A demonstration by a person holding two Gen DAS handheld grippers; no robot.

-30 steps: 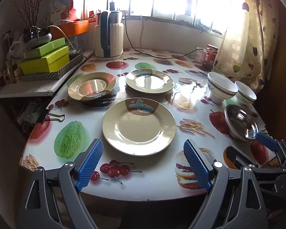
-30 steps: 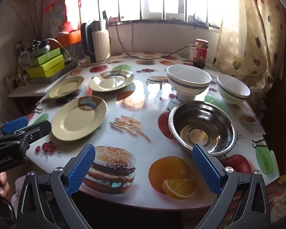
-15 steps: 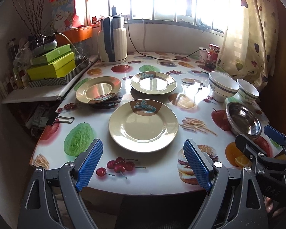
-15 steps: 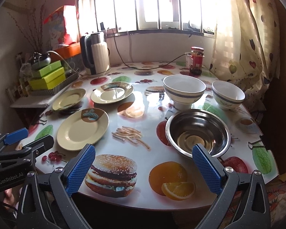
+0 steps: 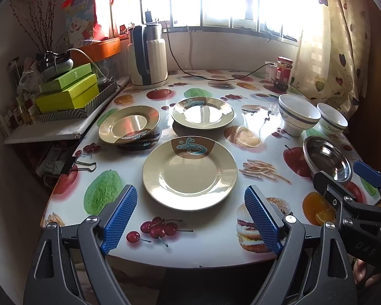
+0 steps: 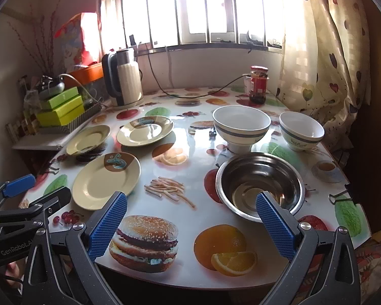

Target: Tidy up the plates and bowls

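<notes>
Both tongs (image 5: 190,218) have backed away from the glossy cream plate (image 5: 189,175).

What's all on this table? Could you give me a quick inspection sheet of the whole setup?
Surface: table with food-print cover.
Job's things: three plates, two white bowls, one steel bowl, all separate.
Clutter: kettle, jar, binder clip.
Grippers: left gripper and right gripper open, empty, at the near edge.
Cables: cord across the far side.
Surroundings: window, curtain, green boxes.
</notes>
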